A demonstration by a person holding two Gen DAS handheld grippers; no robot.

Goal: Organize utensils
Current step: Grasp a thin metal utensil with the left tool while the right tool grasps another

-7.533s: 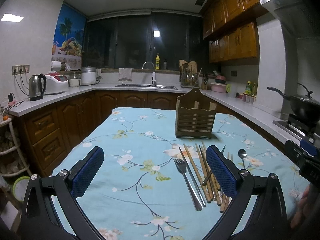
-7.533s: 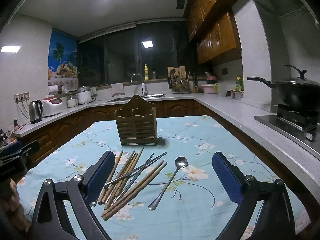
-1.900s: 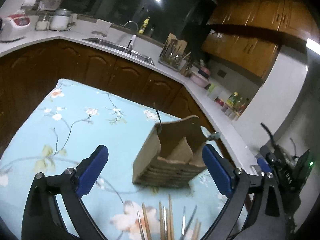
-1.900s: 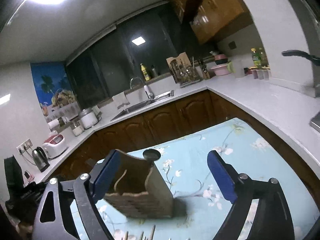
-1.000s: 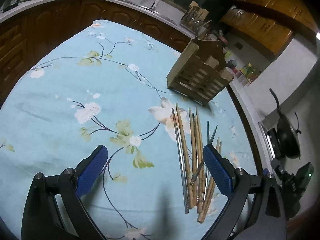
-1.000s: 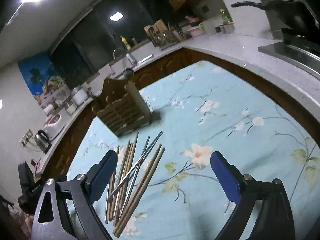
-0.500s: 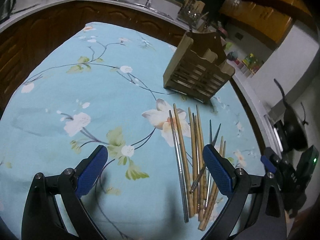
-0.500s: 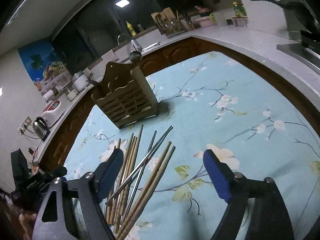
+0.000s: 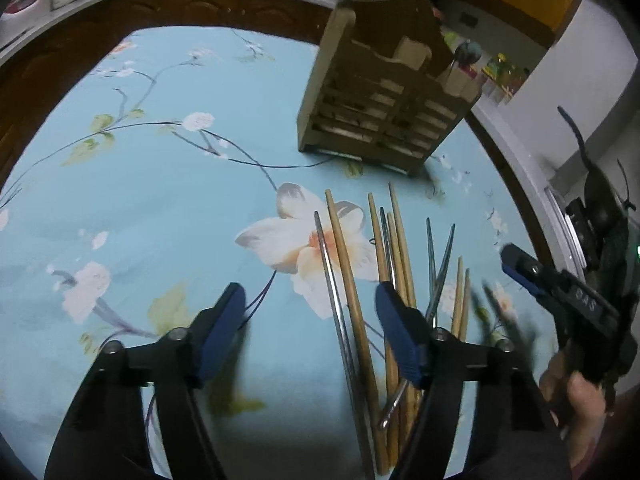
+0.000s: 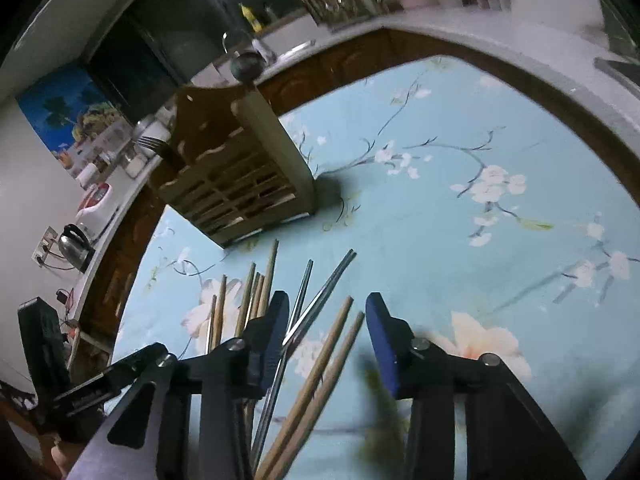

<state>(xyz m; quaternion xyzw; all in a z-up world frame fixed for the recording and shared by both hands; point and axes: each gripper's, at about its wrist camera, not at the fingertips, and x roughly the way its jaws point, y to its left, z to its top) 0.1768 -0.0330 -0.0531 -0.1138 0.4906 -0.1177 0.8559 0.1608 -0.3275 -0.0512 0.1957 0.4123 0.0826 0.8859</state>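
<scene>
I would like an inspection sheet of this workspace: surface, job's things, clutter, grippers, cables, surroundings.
Surface: floral blue tablecloth on a table.
Job's things: wooden utensil holder stands upright; spoon and fork stand in it. Loose chopsticks, wooden and metal, lie before it.
Clutter: nothing seen.
Grippers: left gripper open, low over the leftmost chopsticks; right gripper open over the rightmost ones; neither holds anything.
Cables: kettle cord at a wall socket.
Surroundings: counter, sink, cabinets, wok.
</scene>
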